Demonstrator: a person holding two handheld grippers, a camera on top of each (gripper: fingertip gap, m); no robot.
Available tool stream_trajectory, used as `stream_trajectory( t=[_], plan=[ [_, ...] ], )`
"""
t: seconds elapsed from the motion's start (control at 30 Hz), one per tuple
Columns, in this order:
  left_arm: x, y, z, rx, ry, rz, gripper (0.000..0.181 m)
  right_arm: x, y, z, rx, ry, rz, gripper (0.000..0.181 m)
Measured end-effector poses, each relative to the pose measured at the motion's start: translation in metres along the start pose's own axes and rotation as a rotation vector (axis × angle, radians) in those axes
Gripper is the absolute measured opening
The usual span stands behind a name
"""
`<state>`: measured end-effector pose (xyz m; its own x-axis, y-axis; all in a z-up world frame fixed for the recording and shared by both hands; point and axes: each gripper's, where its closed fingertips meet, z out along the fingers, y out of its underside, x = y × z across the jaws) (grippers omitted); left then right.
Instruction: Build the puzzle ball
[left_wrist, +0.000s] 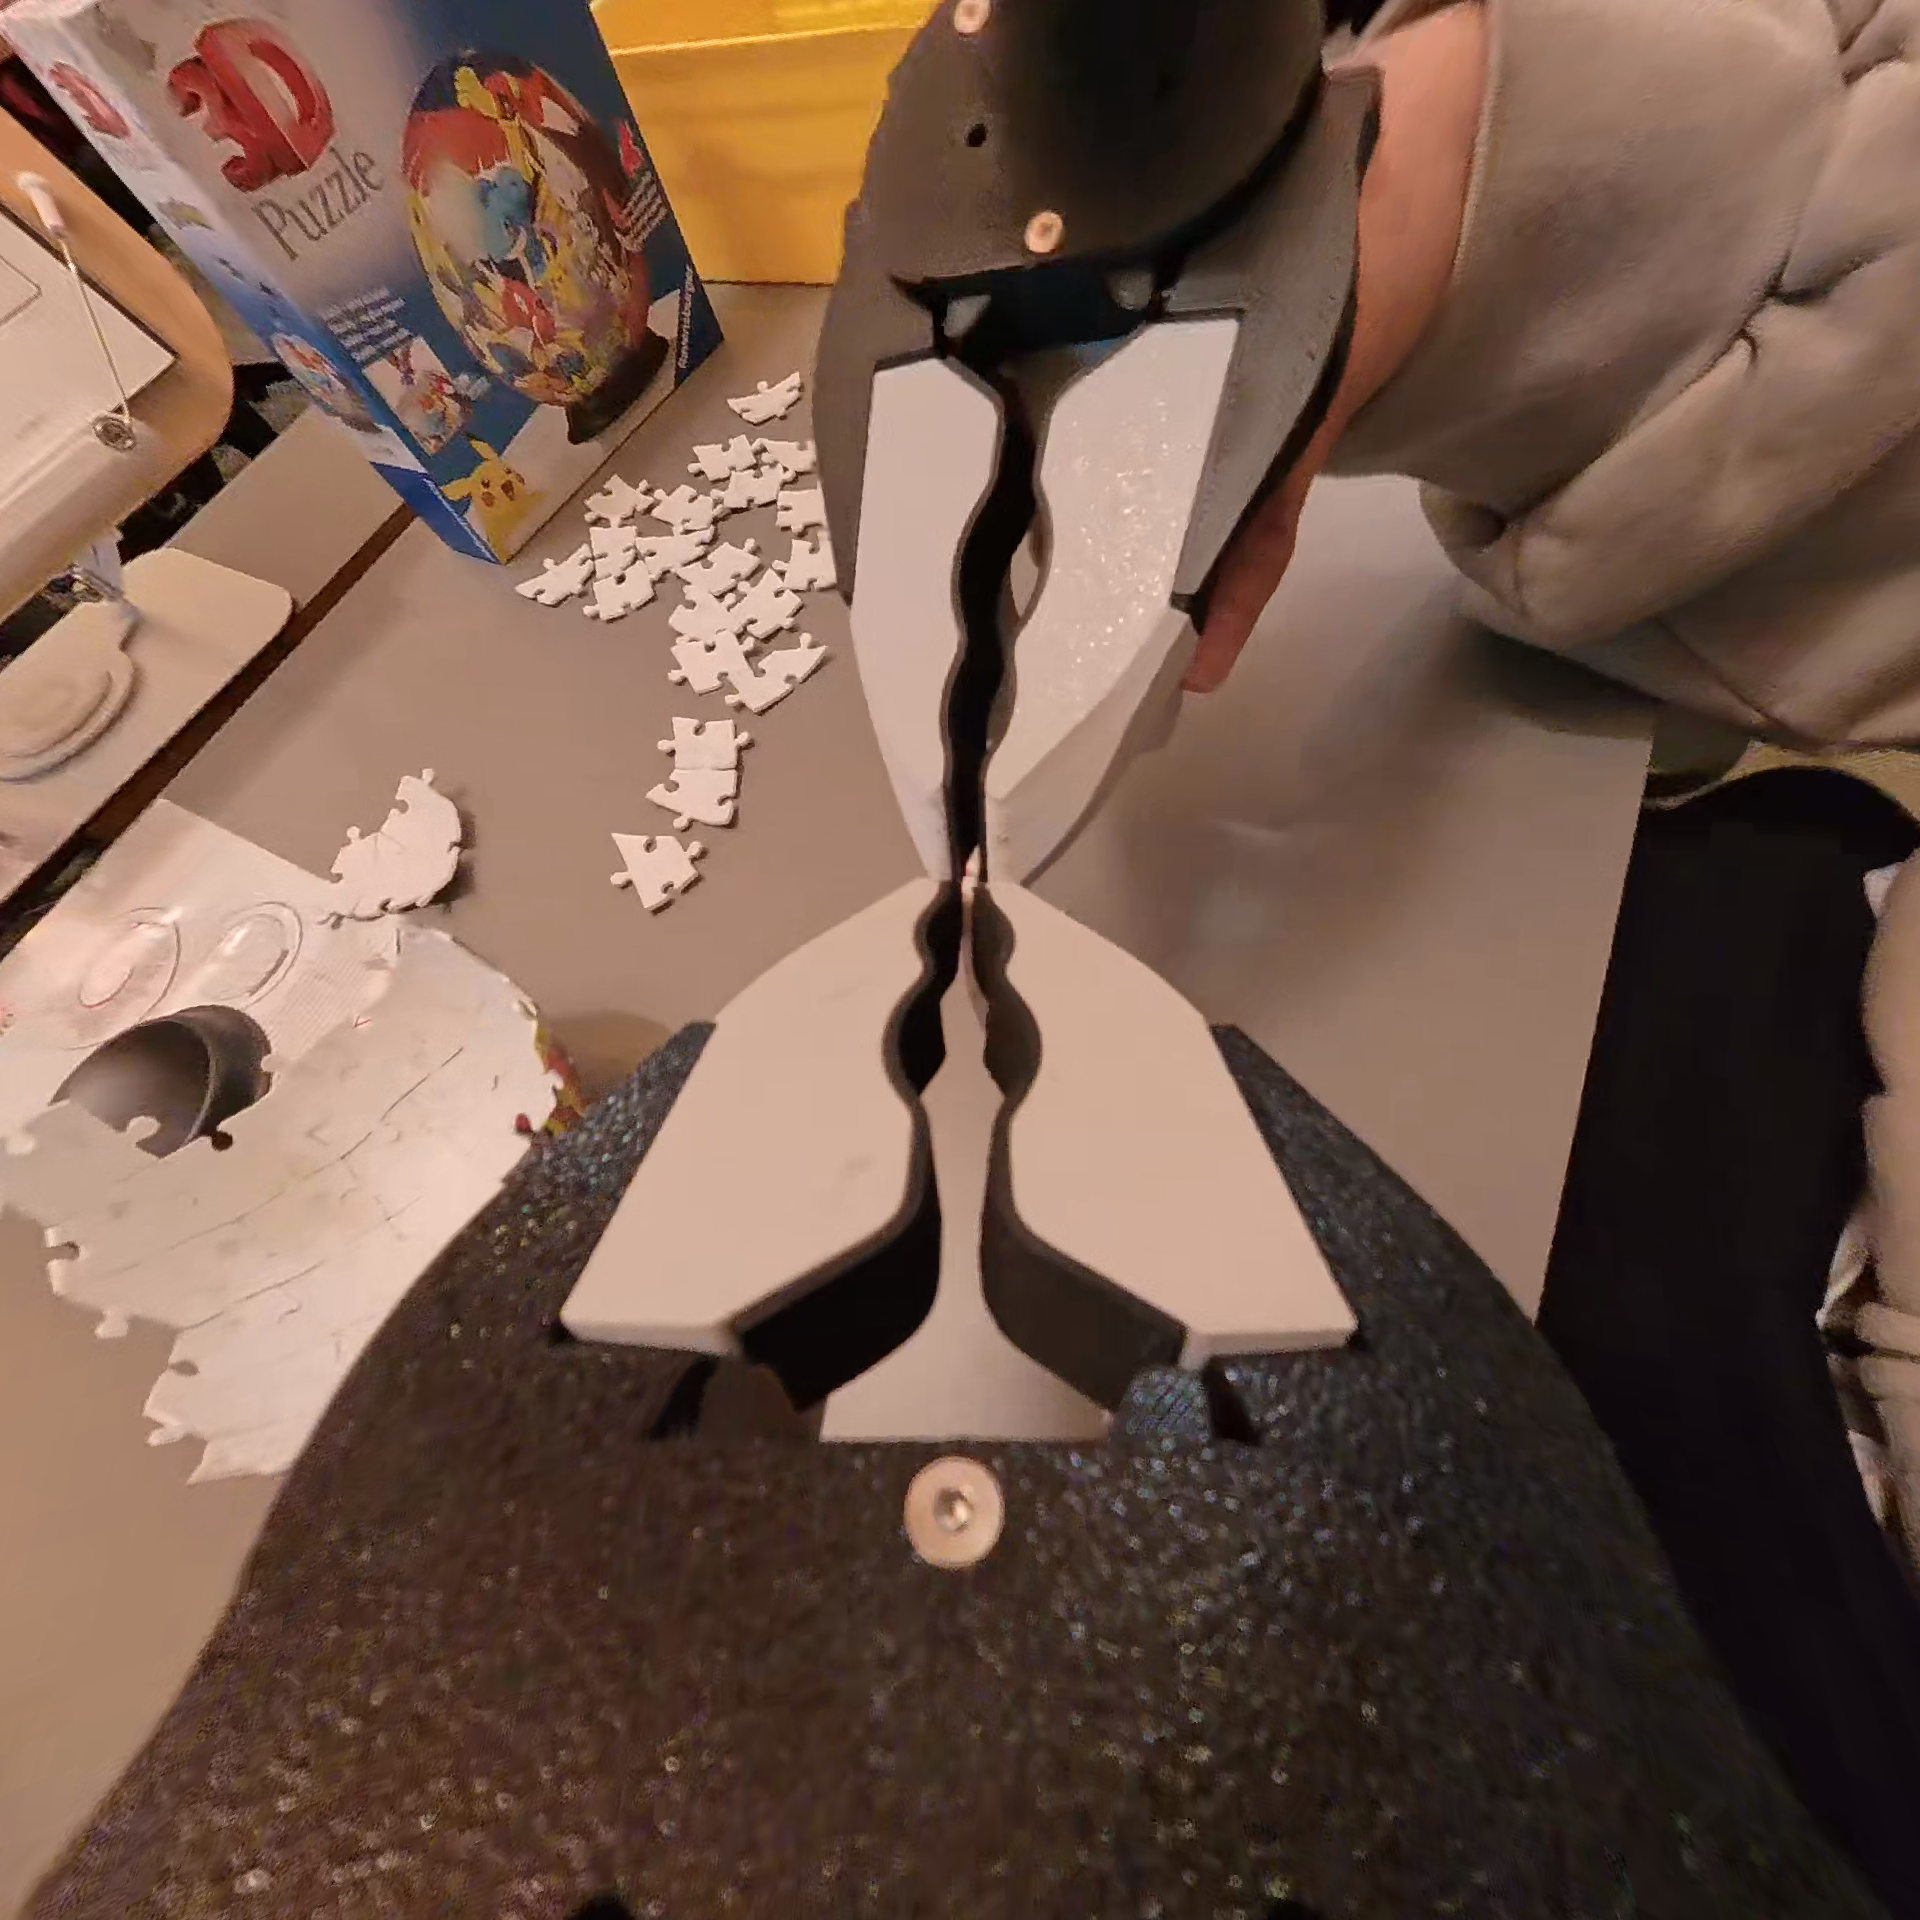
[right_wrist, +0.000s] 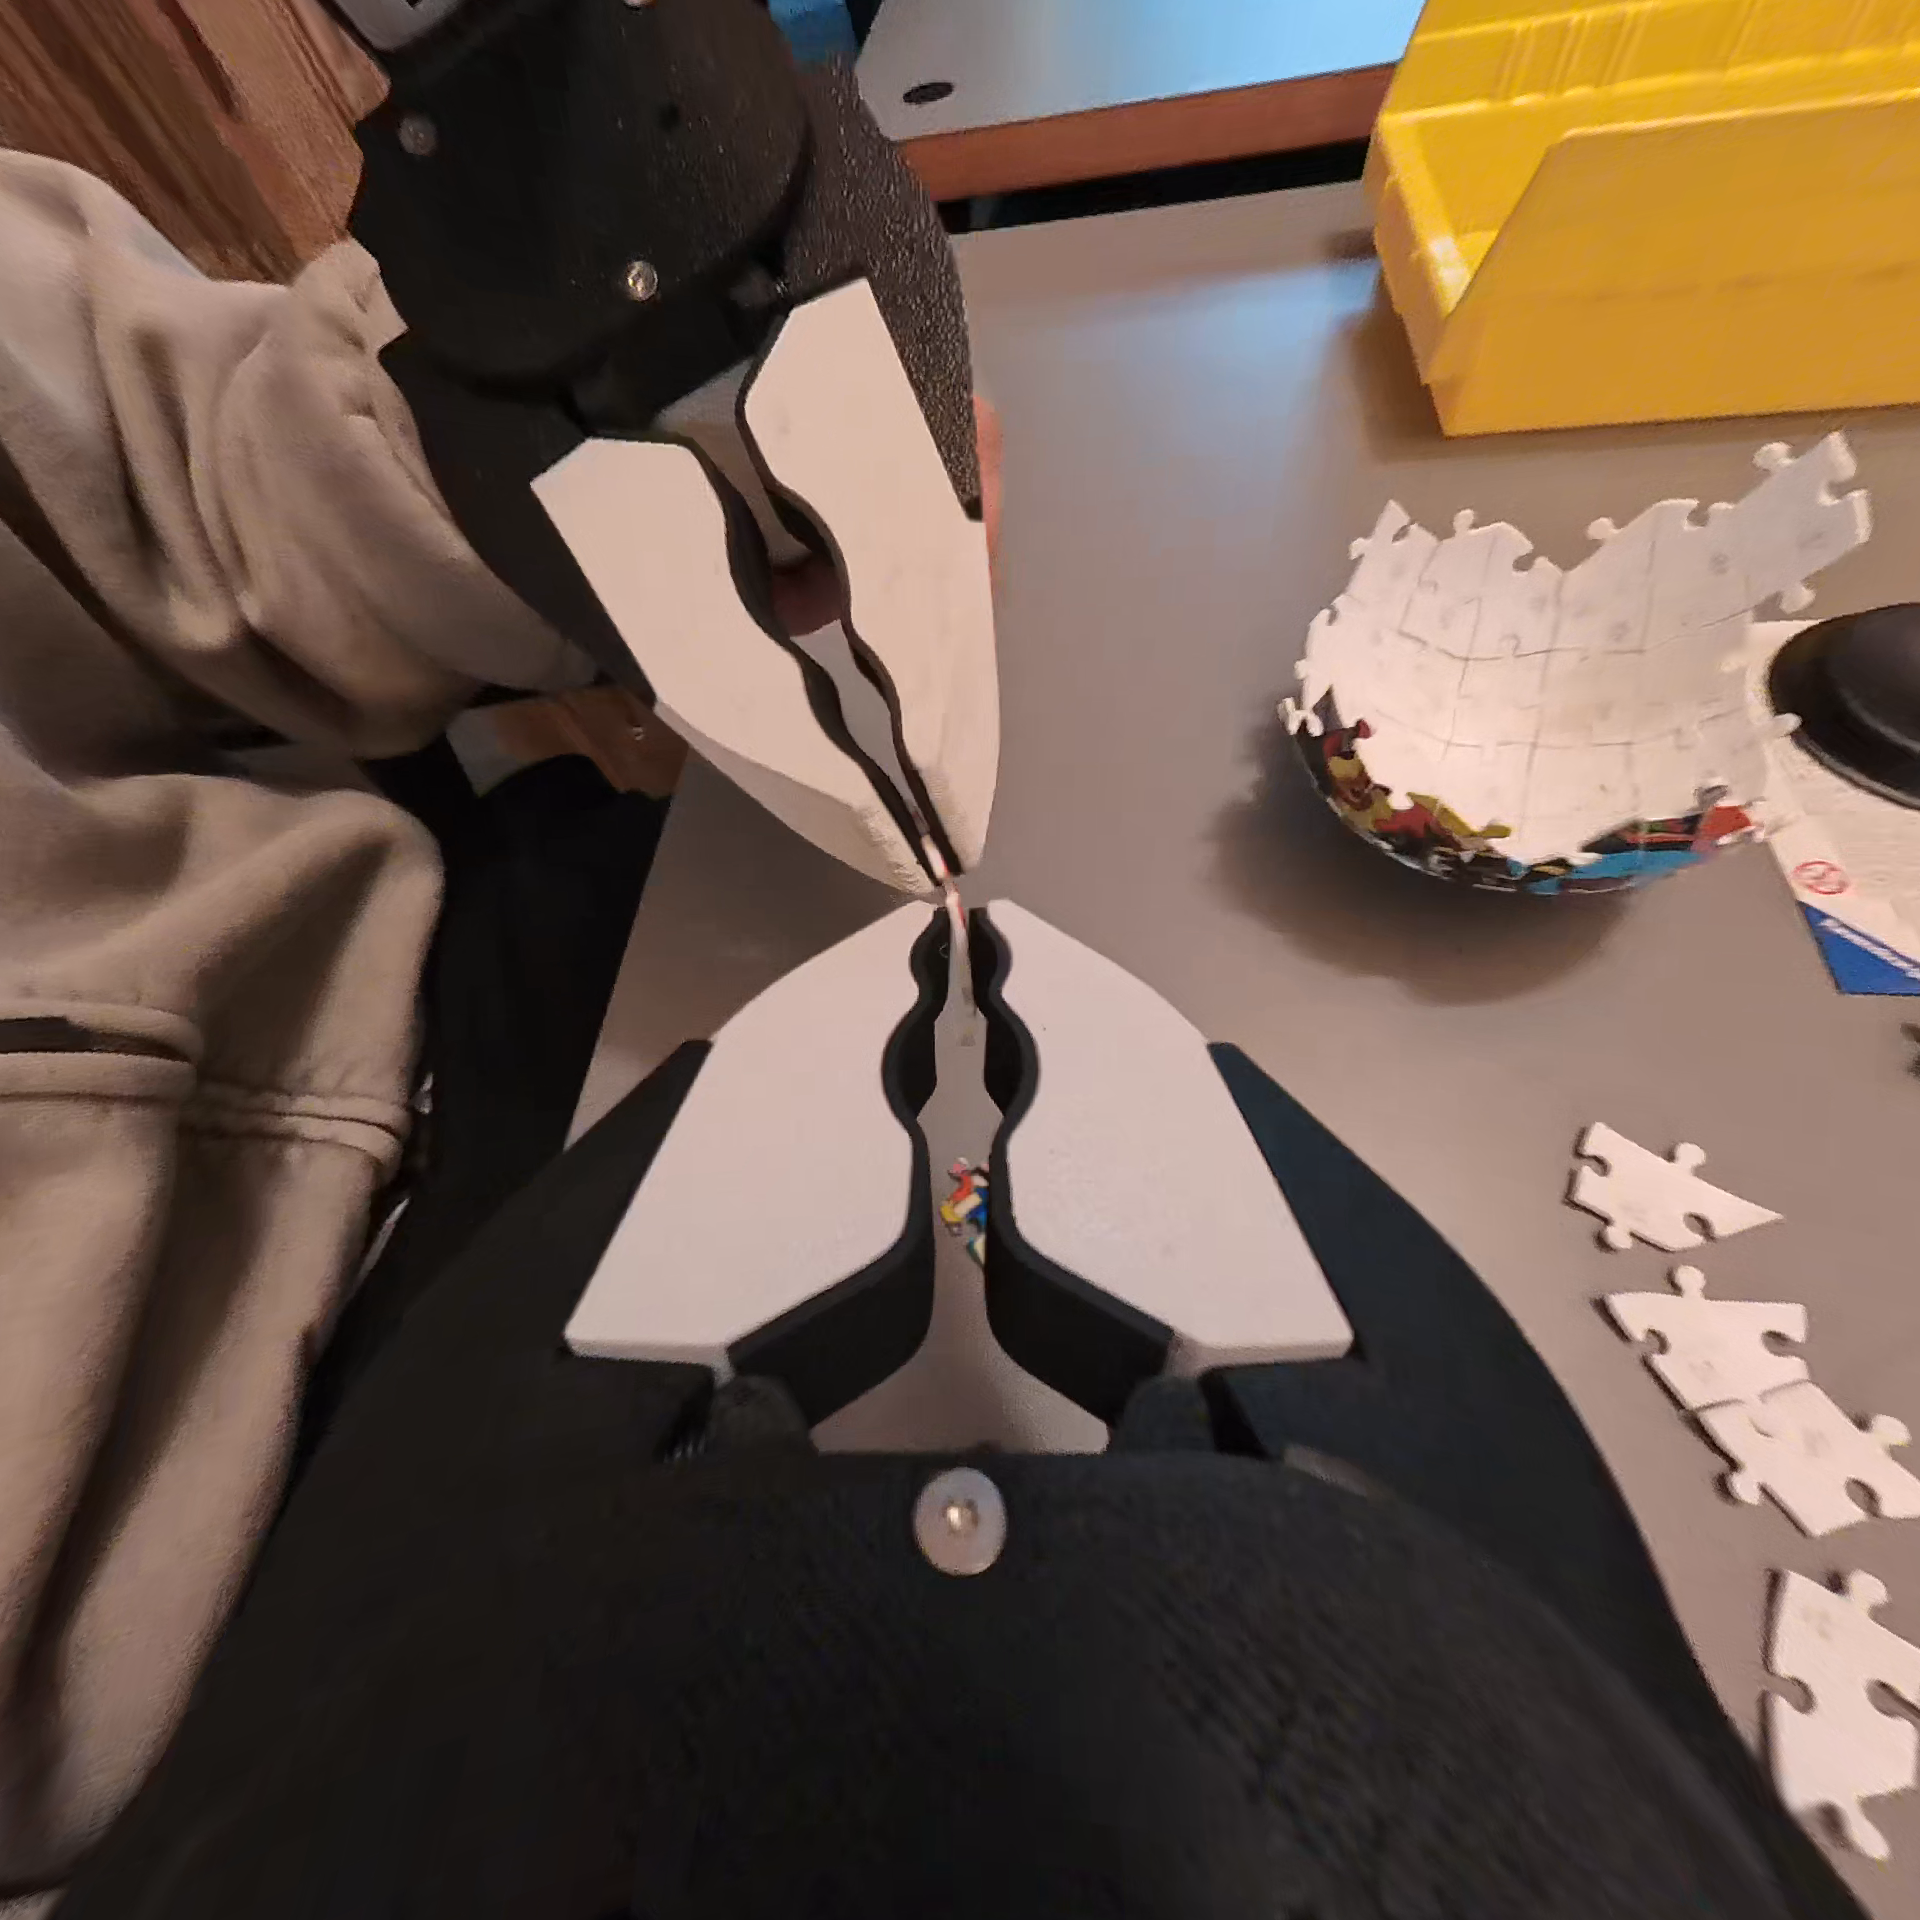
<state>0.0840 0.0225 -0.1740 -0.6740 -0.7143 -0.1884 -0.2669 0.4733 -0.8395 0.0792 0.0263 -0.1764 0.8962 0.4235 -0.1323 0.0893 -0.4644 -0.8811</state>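
A thin puzzle piece (right_wrist: 957, 935), white on one face with a red-marked edge, was held edge-on above the grey surface (right_wrist: 1195, 520), pinched between the two sets of tongs where their tips met. The right tongs (right_wrist: 958, 920) were closed narrowly on its near end, and the left tongs (right_wrist: 948, 871) were closed on its far end. In the left wrist view the left tongs (left_wrist: 961, 896) met the right tongs (left_wrist: 964, 860) tip to tip, the piece showing only as a sliver between them. The half-built puzzle ball shell (right_wrist: 1558, 707), white inside and coloured outside, lay on the surface well to one side, touching a black round stand (right_wrist: 1849, 686). Loose white puzzle pieces (left_wrist: 717, 582) lay scattered face down near a blue puzzle box (left_wrist: 416, 260). A yellow plastic bin (right_wrist: 1662, 208) stood at the far edge of the surface. A person's beige padded sleeve (left_wrist: 1610, 364) was behind the right tongs.
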Motion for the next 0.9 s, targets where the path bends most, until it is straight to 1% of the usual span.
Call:
stream_trajectory(
  t=[0.03, 0.07, 0.1, 0.13, 0.2, 0.23, 0.3, 0.33, 0.4, 0.43, 0.5, 0.6, 0.67, 0.73, 0.77, 0.83, 0.9],
  plan=[
    [-0.003, -0.002, 0.000, 0.018, -0.003, -0.029, 0.003, 0.003, -0.002, -0.002, 0.020, 0.020, -0.001, 0.004],
    [-0.008, -0.004, 0.000, 0.042, -0.018, -0.063, 0.001, 0.009, -0.005, -0.004, 0.047, 0.057, 0.007, 0.007],
    [-0.015, -0.007, -0.002, 0.076, -0.046, -0.096, 0.001, 0.018, -0.008, -0.007, 0.075, 0.109, 0.016, 0.020],
    [-0.025, -0.010, -0.006, 0.121, -0.083, -0.131, 0.001, 0.025, -0.009, -0.009, 0.092, 0.146, 0.021, 0.027],
    [-0.042, -0.021, -0.018, 0.248, -0.130, -0.225, 0.001, 0.034, -0.012, -0.013, 0.132, 0.187, 0.031, 0.030],
    [-0.048, -0.029, -0.026, 0.330, -0.126, -0.279, 0.001, 0.038, -0.017, -0.014, 0.176, 0.205, 0.042, 0.032],
    [-0.059, -0.041, -0.041, 0.467, -0.106, -0.375, 0.001, 0.042, -0.034, -0.018, 0.287, 0.192, 0.065, 0.034],
    [-0.065, -0.043, -0.046, 0.506, -0.102, -0.402, 0.001, 0.044, -0.045, -0.021, 0.345, 0.178, 0.071, 0.033],
    [-0.076, -0.044, -0.050, 0.531, -0.094, -0.423, 0.002, 0.055, -0.068, -0.030, 0.430, 0.166, 0.070, 0.029],
    [-0.083, -0.046, -0.053, 0.551, -0.104, -0.425, 0.002, 0.063, -0.078, -0.033, 0.447, 0.163, 0.067, 0.027],
    [-0.092, -0.052, -0.057, 0.568, -0.098, -0.407, 0.002, 0.069, -0.094, -0.034, 0.431, 0.111, 0.023, 0.027],
    [-0.111, -0.056, -0.057, 0.561, -0.130, -0.351, 0.002, 0.080, -0.117, -0.033, 0.418, 0.071, -0.076, 0.027],
    [-0.125, -0.059, -0.058, 0.570, -0.167, -0.326, 0.001, 0.088, -0.126, -0.028, 0.395, 0.040, -0.105, 0.025],
    [-0.135, -0.062, -0.057, 0.591, -0.168, -0.313, 0.002, 0.099, -0.130, -0.023, 0.371, 0.047, -0.127, 0.022],
    [-0.139, -0.063, -0.056, 0.595, -0.170, -0.306, 0.002, 0.101, -0.132, -0.021, 0.375, 0.032, -0.142, 0.019],
    [-0.144, -0.064, -0.052, 0.590, -0.161, -0.281, 0.002, 0.102, -0.137, -0.019, 0.403, -0.012, -0.165, 0.003],
    [-0.152, -0.062, -0.050, 0.592, -0.170, -0.271, 0.002, 0.110, -0.138, -0.017, 0.407, -0.009, -0.192, 0.003]
  ],
)
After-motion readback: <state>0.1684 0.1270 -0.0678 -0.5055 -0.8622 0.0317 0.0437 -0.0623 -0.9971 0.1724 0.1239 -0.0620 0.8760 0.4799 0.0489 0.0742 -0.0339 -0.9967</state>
